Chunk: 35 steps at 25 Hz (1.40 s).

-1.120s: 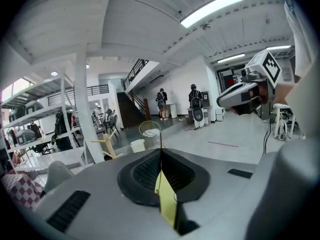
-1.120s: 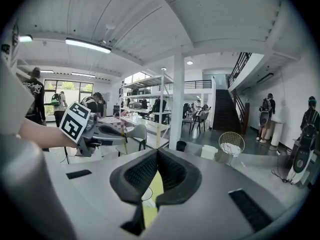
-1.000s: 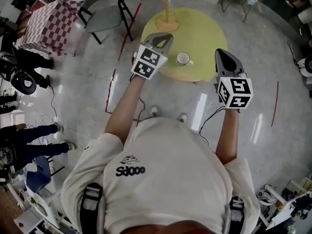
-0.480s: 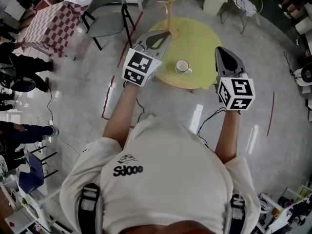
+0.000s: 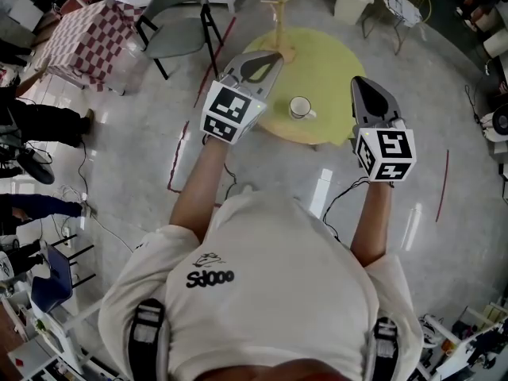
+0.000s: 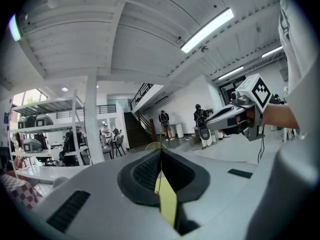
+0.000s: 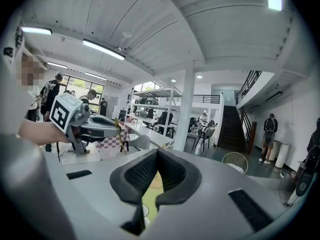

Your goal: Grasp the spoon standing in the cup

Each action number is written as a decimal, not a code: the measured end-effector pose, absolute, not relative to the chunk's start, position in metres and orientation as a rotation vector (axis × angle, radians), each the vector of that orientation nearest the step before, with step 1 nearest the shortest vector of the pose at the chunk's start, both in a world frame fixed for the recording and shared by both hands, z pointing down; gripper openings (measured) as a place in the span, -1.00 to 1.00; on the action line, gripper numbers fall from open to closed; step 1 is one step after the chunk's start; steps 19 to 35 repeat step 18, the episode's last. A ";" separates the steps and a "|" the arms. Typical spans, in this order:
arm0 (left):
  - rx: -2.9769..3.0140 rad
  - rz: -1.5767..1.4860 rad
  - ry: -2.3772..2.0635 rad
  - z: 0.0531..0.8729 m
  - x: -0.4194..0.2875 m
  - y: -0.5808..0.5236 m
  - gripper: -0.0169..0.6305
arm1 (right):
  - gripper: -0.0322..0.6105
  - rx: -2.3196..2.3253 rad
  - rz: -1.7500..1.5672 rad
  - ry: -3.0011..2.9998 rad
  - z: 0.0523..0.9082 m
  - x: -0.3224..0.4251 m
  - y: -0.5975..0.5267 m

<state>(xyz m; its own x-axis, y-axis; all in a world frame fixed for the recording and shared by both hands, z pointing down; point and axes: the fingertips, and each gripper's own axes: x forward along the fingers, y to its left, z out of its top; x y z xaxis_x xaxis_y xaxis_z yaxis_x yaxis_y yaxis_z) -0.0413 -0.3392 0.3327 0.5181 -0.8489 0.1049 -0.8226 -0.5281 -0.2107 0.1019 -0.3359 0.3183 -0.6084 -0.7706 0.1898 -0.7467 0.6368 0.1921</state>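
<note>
One white cup (image 5: 299,107) stood toward the near edge of the round yellow desk (image 5: 333,62), and from the head view no spoon could be made out in it (the cup was too small there to tell either way). Little about it had changed over the last second: it sat in the same spot on the desk, untouched. Meanwhile the head view drifted so that more of the desk, and of the wooden stand (image 5: 279,24) at its far edge, came into sight. The left hand-held gripper (image 5: 273,56) had drawn slightly away to the cup's left in the first half of that second and then held its place. It hovered over the desk's left edge with its jaws pressed together on nothing, only a sliver of yellow showing beneath the pads in its own view. The right hand-held gripper (image 5: 359,83) had hardly moved, hanging off the cup's right side and apart from it, its pads likewise meeting at the tips with nothing between them. Judged from that, the grasp had not begun. Neither gripper pointed down at the cup, and whichever one goes for the spoon would first need to open its jaws and come in over the rim. Beyond the desk, a grey chair (image 5: 171,10) stood on the shiny floor (image 5: 119,149).
</note>
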 end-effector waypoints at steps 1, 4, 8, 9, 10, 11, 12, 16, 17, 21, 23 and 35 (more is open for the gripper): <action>-2.620 -0.300 1.451 0.334 -0.041 -0.340 -0.85 | -0.83 1.229 -0.137 -2.604 0.319 0.101 -0.336; -2.622 -0.302 1.455 0.334 -0.041 -0.341 -0.85 | -0.83 1.224 -0.133 -2.605 0.321 0.099 -0.338; -2.629 -0.315 1.452 0.341 -0.042 -0.340 -0.85 | -0.83 1.223 -0.107 -2.614 0.327 0.097 -0.338; -2.633 -0.316 1.452 0.342 -0.042 -0.339 -0.85 | -0.83 1.223 -0.101 -2.615 0.328 0.096 -0.338; -2.636 -0.317 1.452 0.343 -0.043 -0.338 -0.85 | -0.83 1.222 -0.098 -2.616 0.329 0.095 -0.337; -2.638 -0.318 1.452 0.344 -0.044 -0.337 -0.85 | -0.83 1.221 -0.096 -2.616 0.330 0.094 -0.337; -2.641 -0.321 1.453 0.346 -0.044 -0.336 -0.85 | -0.83 1.221 -0.093 -2.615 0.330 0.094 -0.336; -2.645 -0.329 1.455 0.346 -0.046 -0.336 -0.85 | -0.83 1.217 -0.084 -2.611 0.331 0.092 -0.337; -2.646 -0.329 1.455 0.345 -0.046 -0.336 -0.85 | -0.83 1.217 -0.082 -2.610 0.332 0.092 -0.337; -2.646 -0.328 1.457 0.344 -0.046 -0.336 -0.85 | -0.83 1.216 -0.081 -2.609 0.332 0.092 -0.338; -2.646 -0.328 1.457 0.344 -0.046 -0.336 -0.85 | -0.83 1.216 -0.081 -2.609 0.332 0.092 -0.338; -2.646 -0.328 1.457 0.344 -0.046 -0.336 -0.85 | -0.83 1.216 -0.081 -2.609 0.332 0.092 -0.338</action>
